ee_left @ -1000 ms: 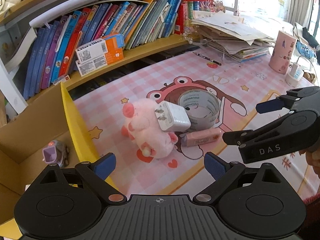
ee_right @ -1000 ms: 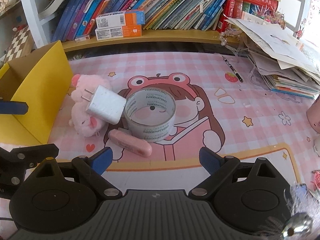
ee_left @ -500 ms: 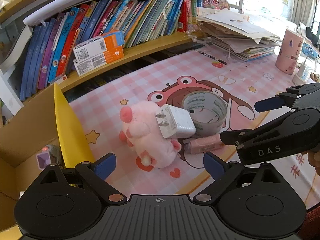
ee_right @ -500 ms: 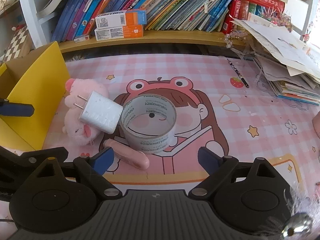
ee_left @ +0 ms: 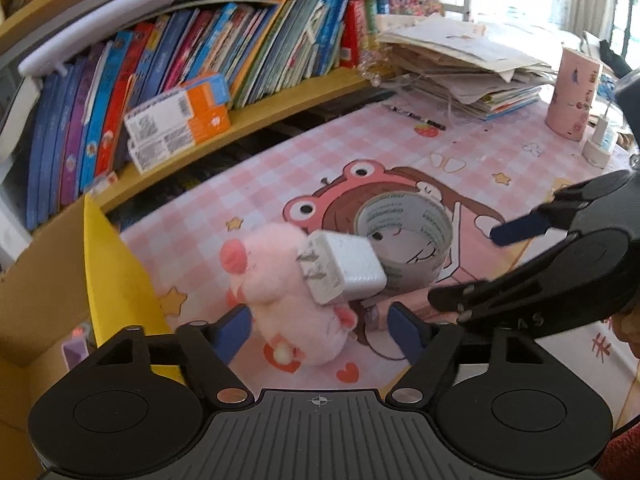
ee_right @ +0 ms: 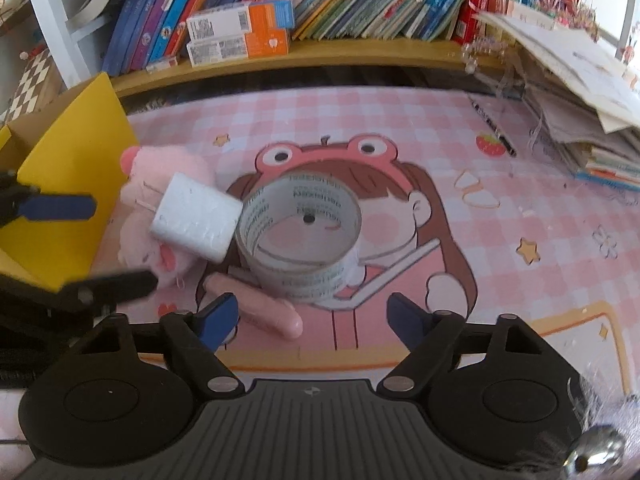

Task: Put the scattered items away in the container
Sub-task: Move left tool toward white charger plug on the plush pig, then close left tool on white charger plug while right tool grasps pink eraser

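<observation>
Your pink plush pig (ee_left: pixel 288 304) is soft and fluffy, lying on the pink mat (ee_left: pixel 400 152) just right of the yellow box (ee_left: pixel 116 280), with a white plug (ee_left: pixel 344 266) resting on it. Both your left claw (ee_left: pixel 320 330) and right claw (ee_right: pixel 314 318) have just been closing a bit but are apart, clamped on nothing. 1 clear tape roll (ee_right: pixel 300 236) touches the plug, and a pink bar (ee_right: pixel 256 310) lies near you.

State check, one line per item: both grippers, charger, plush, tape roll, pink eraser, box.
left gripper: open, jaws just closing, plush between them, not pressed
right gripper: open, jaws just closing, around the eraser, not gripping it
white charger: propped on plush, prongs out
pink plush: lying on mat
tape roll: flat on mat
pink eraser: flat, beside tape
cardboard box: open
</observation>
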A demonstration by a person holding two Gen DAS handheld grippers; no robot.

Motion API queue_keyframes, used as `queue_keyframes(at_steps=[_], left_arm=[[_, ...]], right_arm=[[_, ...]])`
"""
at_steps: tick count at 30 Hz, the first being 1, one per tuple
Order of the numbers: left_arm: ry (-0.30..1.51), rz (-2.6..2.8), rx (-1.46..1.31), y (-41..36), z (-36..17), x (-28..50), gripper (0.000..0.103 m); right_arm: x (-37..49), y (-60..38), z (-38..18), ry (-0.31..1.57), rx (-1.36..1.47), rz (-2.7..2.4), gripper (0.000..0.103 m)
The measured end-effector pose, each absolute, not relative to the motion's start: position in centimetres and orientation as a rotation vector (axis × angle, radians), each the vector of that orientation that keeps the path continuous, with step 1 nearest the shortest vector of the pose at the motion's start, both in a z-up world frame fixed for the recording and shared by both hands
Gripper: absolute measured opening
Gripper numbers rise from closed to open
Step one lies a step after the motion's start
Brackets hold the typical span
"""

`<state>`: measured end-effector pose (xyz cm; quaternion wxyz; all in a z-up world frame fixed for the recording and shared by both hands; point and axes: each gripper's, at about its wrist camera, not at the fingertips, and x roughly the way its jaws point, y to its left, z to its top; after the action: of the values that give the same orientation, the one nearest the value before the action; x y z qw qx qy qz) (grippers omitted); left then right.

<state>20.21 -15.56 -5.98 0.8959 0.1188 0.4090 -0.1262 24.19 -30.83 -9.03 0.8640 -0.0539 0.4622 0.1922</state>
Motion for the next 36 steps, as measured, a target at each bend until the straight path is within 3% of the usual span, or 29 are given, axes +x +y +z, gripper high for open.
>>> queue_keyframes(at_steps=[2, 11, 14, 19, 21, 23, 25, 31, 36], left_arm=[[0.847, -0.269, 0.239, -15.6, -6.0, 20.4, 0.06], [0.842, -0.291, 0.205, -16.0, -6.2, 22.4, 0.059], [0.853, -0.287, 0.192, -16.0, -6.5, 23.3, 0.053], [0.855, -0.295, 0.173, -16.4, -6.9, 23.9, 0.052], [0.861, -0.316, 0.173, -16.7, -7.1, 23.7, 0.048], [0.866, -0.337, 0.172, -16.9, -7.3, 23.6, 0.032], [0.871, -0.358, 0.167, -17.1, -7.5, 23.4, 0.028], [0.853, -0.384, 0.162, -17.2, -7.1, 22.6, 0.027], [0.828, -0.39, 0.164, -17.0, -6.2, 21.8, 0.026]], right_arm=[[24.0, -30.8, -9.3, 0.985, -0.123, 0.421, 0.074], [24.0, -29.5, -10.3, 0.999, -0.128, 0.52, 0.063], [24.5, -29.0, -10.7, 1.007, -0.13, 0.537, 0.058], [24.6, -28.5, -10.8, 0.998, -0.148, 0.557, 0.055], [24.6, -28.3, -10.8, 0.989, -0.161, 0.563, 0.052], [24.5, -28.3, -10.8, 0.978, -0.171, 0.567, 0.04], [24.5, -28.3, -10.8, 0.971, -0.176, 0.572, 0.034], [24.1, -28.7, -10.8, 0.972, -0.176, 0.592, 0.024], [23.4, -29.1, -10.5, 0.971, -0.17, 0.586, 0.023]])
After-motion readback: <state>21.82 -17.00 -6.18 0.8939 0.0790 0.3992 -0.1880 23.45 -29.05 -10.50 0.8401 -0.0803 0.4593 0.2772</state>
